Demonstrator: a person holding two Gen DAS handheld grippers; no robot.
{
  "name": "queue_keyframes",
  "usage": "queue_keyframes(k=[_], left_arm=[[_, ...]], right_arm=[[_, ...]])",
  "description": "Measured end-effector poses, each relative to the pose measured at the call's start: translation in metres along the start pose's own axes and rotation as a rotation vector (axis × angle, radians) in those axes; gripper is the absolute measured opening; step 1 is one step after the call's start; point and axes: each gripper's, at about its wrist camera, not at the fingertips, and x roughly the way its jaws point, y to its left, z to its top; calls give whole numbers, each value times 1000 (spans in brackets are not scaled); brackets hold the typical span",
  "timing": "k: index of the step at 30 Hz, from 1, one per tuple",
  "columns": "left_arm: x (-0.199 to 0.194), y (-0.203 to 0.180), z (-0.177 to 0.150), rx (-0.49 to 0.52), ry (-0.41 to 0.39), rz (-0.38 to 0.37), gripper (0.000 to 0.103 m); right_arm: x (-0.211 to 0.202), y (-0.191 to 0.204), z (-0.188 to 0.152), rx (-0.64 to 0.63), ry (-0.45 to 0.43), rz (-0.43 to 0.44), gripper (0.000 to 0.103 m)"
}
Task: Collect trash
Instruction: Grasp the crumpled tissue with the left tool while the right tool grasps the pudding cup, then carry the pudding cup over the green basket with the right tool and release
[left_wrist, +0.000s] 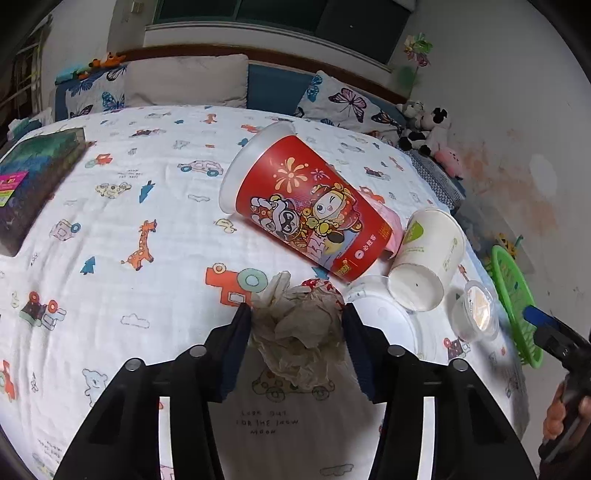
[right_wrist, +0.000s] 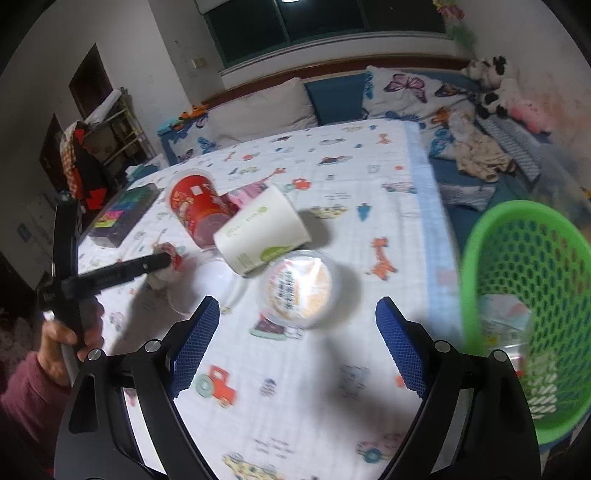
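A crumpled wad of paper (left_wrist: 295, 332) lies on the printed bed sheet (left_wrist: 129, 221), and my left gripper (left_wrist: 295, 314) is shut on it, one pad against each side. Just beyond it lie a red printed cup (left_wrist: 306, 210) on its side, a white paper cup (left_wrist: 428, 254), a clear flat lid (left_wrist: 384, 321) and a small clear lidded tub (left_wrist: 476, 310). My right gripper (right_wrist: 297, 306) is open with nothing between its fingers, and the tub (right_wrist: 299, 284) sits just ahead of it. A green mesh basket (right_wrist: 524, 295) stands to its right with some trash inside.
A dark box (left_wrist: 33, 177) lies at the sheet's left side. Pillows (left_wrist: 184, 81) and plush toys (left_wrist: 428, 125) line the headboard and wall. A hand in a maroon sleeve (right_wrist: 70, 339) holds the left gripper. The sheet's edge (right_wrist: 428, 221) drops to a blue mattress strewn with clothes.
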Motion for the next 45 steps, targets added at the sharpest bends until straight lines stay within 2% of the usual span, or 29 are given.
queue_keyframes(k=[6, 11, 19, 37, 40, 42, 45], left_arm=[[-19, 2, -2, 1, -34, -14, 46], [-33, -1, -4, 19, -56, -21, 46], [-44, -6, -4, 35, -75, -45, 46], [-50, -26, -5, 76, -87, -71, 46], [-51, -28, -4, 82, -90, -74, 46], [-51, -31, -3, 86, -89, -77, 46], [-51, -36, -3, 96, -88, -85, 46]], right_arm=[[19, -1, 18, 62, 35, 47, 86], [34, 3, 24, 44, 69, 38, 86], [56, 15, 10, -88, 95, -101, 87], [76, 15, 3, -130, 113, -148, 89], [77, 15, 2, -135, 111, -155, 79], [77, 15, 1, -131, 111, -153, 69], [72, 12, -1, -117, 103, -146, 68]])
